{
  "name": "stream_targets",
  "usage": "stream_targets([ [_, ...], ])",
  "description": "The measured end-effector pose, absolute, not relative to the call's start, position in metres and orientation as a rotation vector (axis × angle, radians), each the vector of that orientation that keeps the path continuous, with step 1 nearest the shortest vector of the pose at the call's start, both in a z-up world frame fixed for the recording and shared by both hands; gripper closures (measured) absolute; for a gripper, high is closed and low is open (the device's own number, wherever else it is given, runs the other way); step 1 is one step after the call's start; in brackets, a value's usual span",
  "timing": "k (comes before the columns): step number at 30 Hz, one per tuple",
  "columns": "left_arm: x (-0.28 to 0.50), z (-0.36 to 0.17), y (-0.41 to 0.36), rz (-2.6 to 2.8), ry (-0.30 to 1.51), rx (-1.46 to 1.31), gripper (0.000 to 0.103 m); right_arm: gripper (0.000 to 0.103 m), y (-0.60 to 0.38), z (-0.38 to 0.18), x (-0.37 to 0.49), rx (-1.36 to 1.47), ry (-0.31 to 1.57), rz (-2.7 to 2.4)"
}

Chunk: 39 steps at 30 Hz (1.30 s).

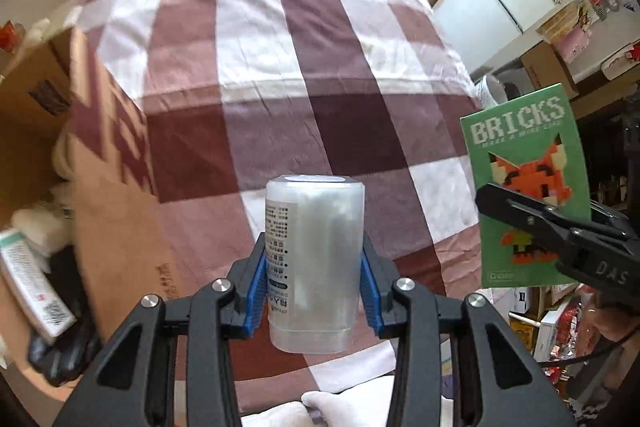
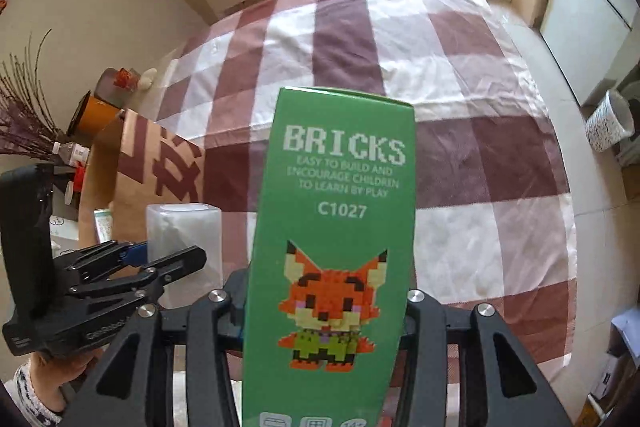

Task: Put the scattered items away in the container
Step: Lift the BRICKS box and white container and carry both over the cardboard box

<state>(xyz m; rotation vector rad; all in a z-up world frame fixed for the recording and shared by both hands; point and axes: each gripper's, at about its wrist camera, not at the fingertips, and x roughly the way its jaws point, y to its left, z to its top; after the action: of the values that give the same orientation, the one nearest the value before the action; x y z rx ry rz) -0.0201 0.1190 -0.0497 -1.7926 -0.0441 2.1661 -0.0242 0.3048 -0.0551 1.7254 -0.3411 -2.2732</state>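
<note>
A bed covered by a maroon-and-white checked blanket (image 1: pixel 280 67) fills both wrist views, with pale drawers and a chair beyond its far edge. An open cardboard box (image 1: pixel 120 211) printed with dark red marks stands on the blanket at about nine o'clock in the left wrist view; a white tube-like pack and some dark and white things lie inside it, too blurred to name.

The left gripper (image 1: pixel 314 291) has its jaws drawn narrow, its blue pads (image 1: pixel 258 291) pressed on both sides of a translucent plastic bottle (image 1: pixel 316 259) with a printed label. The bottle stands upright in the grip, clear of the blanket.

The right gripper (image 2: pixel 324 307) is closed on a green "BRICKS" box (image 2: pixel 332 247) showing a pixel fox, clamped near its lower half and held upright above the blanket. From the left wrist, that box (image 1: pixel 528 187) shows at three o'clock, well apart from the cardboard box. A hand (image 2: pixel 60 363) grips the left tool at eight o'clock in the right view.
</note>
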Motion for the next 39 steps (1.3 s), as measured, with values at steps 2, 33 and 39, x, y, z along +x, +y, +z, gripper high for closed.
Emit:
stream_targets([
  [2,-0.022,-0.042,0.111,2.197,-0.069,-1.781,0.063,0.057,0.298,-0.047,-0.025,1.711,-0.319,-2.270],
  [33,0.010,0.041,-0.090,2.620,-0.490,-1.693,0.063,0.057,0.090,0.041,-0.052,1.390,0.078,-2.022],
  [39,0.015,0.036,-0.125,2.647,-0.569,-1.728,0.063,0.057,0.049,0.042,-0.056,1.370,0.120,-1.963],
])
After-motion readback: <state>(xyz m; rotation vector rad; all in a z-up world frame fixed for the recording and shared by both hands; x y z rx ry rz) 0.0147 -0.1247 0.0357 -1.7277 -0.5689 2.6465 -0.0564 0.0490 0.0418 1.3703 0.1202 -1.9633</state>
